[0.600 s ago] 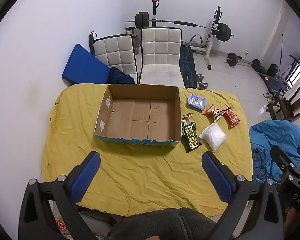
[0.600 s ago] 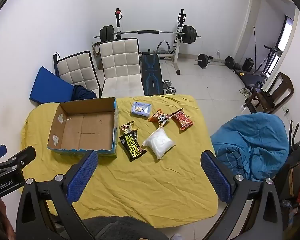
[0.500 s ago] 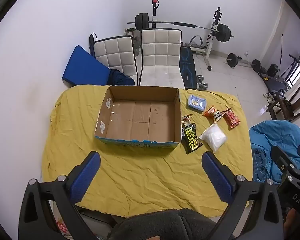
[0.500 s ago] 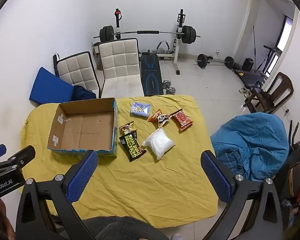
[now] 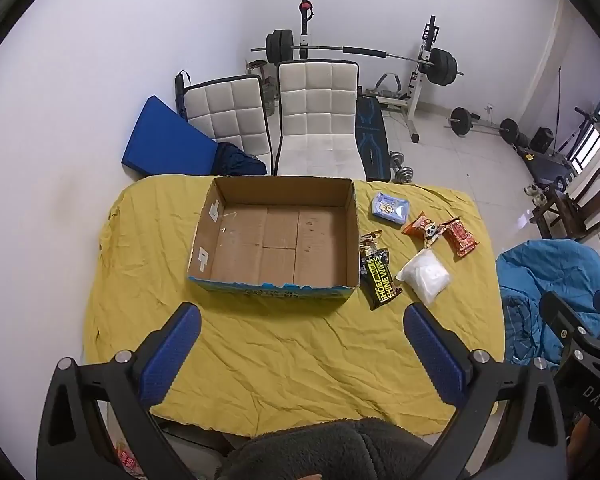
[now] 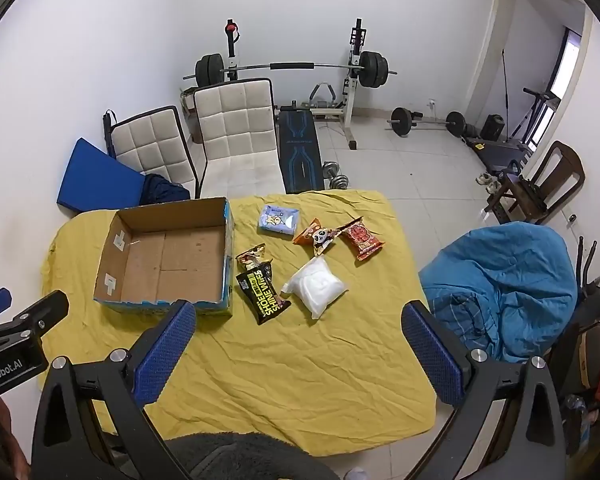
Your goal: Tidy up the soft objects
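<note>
Yellow cloth (image 5: 284, 352) over the table, wrinkled. Cardboard box (image 5: 276, 236) open-topped on it, toward the left, nothing inside. Just right of the box: black wipes packet (image 6: 264, 292) with a smaller dark snack packet (image 6: 252, 257) touching its far end; white soft bag (image 6: 318, 286) beside those; pale blue tissue pack (image 6: 279, 220) farther back; orange packet (image 6: 315, 235) touching red packet (image 6: 362, 238). Left gripper (image 5: 300, 344) and right gripper (image 6: 298, 344) above the near edge, jaws wide apart, holding nothing.
</note>
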`<state>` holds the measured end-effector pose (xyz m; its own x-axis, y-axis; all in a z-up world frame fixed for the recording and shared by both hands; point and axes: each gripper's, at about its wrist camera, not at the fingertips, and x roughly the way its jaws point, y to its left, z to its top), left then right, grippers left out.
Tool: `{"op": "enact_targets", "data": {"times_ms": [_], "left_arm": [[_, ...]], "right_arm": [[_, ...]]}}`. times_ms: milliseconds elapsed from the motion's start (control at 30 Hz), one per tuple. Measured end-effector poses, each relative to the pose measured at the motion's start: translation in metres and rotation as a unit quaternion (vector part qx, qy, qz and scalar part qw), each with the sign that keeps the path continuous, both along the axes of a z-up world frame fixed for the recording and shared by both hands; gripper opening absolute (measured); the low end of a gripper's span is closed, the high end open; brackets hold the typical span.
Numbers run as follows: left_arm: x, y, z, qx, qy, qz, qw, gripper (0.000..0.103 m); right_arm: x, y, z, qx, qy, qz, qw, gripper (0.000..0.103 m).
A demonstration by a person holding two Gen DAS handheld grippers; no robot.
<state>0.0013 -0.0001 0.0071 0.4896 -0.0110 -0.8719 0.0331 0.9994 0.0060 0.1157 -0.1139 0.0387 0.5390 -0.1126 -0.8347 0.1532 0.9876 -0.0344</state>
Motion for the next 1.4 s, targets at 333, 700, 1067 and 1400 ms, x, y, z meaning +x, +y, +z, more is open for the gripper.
{"op": "enact_targets", "data": {"times_ms": [333,700,1067,1400], "left_arm": [[0.0,-0.002,0.0,0.0,-0.002,0.001,1.0,0.103],[-0.001,-0.004,0.003,-0.001,-0.004,-0.003,1.0,0.103],[-0.001,-0.008,0.007,-0.005,-0.008,-0.005,0.9999,0.103],[0.001,-0.002,0.007,-0.011,-0.009,-0.004,0.9999,0.103]], "right_arm": [[0.002,-0.004,0.005,-0.001,-0.001,-0.005,1.0,0.103],[0.005,0.0,0.007,-0.008,-0.009,-0.008,1.0,0.103],[0.003,-0.001,0.012,-0.008,-0.01,-0.006,1.0,0.103],[0.002,0.001,0.011,-0.008,-0.011,-0.006,1.0,0.103]]}}
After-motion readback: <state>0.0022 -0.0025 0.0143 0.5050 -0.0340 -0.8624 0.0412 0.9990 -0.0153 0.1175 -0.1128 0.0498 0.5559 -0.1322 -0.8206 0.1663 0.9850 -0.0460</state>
